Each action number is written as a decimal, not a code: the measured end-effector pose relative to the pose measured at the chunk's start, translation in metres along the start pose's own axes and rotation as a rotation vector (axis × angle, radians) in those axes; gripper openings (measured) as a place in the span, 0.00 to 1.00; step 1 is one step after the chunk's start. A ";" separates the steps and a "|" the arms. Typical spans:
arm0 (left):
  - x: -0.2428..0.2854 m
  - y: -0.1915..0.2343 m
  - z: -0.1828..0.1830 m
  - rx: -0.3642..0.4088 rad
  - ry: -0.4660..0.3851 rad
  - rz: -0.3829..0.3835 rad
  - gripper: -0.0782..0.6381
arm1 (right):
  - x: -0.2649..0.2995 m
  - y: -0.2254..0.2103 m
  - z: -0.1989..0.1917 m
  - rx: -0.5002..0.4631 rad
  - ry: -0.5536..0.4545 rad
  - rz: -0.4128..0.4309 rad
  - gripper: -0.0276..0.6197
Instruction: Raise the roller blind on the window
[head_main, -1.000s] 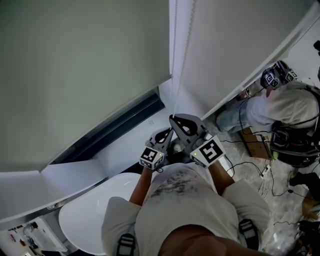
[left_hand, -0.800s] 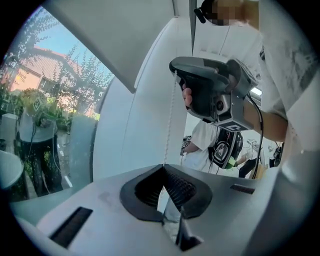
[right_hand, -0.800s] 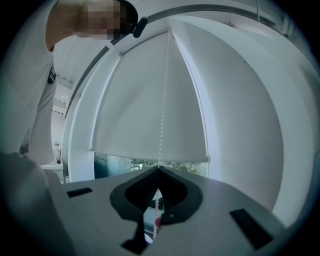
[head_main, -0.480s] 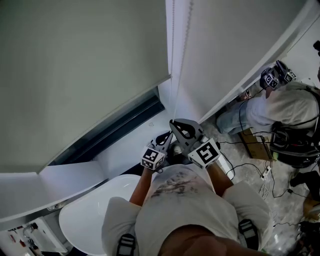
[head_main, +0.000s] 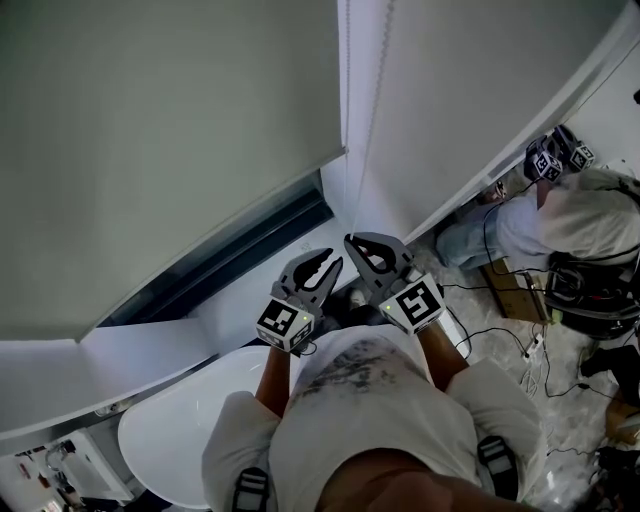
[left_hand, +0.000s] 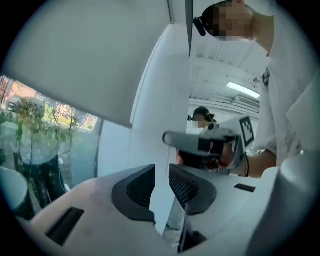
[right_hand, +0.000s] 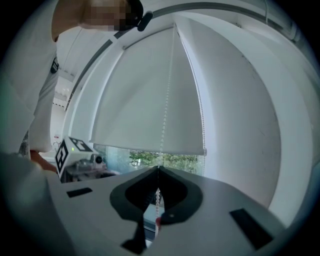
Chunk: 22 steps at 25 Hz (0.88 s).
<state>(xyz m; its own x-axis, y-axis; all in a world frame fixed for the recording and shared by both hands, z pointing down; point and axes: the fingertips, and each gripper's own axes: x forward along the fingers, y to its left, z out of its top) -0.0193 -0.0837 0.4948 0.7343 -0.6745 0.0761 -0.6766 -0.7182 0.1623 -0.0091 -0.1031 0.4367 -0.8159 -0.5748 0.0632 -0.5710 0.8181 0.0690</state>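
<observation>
The roller blind fills your head view from 9 to 12 o'clock. It's only partly up, with a strip of glass showing under its hem. The bead chain hangs at 12 o'clock above your right gripper, which is clamped shut on it, beads running right through the closed tips.

What's new is that your left gripper has come up from its lower, tucked-in spot a second ago. It now sits at 9 o'clock of the right, jaws parted with nothing in them. The hem looks no higher than before, so I'd guess you're resetting for a fresh grab further up the chain.
</observation>
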 end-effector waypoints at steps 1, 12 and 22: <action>-0.002 -0.002 0.019 0.016 -0.022 -0.006 0.21 | 0.000 -0.001 0.000 -0.003 0.001 -0.001 0.14; 0.002 -0.023 0.190 0.141 -0.170 -0.131 0.22 | 0.012 -0.005 -0.009 -0.015 0.009 0.013 0.14; 0.022 -0.025 0.251 0.209 -0.219 -0.128 0.22 | 0.016 -0.001 -0.007 -0.016 0.012 0.023 0.14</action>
<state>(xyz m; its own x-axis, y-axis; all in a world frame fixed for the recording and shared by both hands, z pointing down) 0.0002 -0.1239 0.2456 0.8001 -0.5811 -0.1489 -0.5931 -0.8035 -0.0507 -0.0216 -0.1131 0.4447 -0.8276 -0.5560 0.0772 -0.5503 0.8308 0.0832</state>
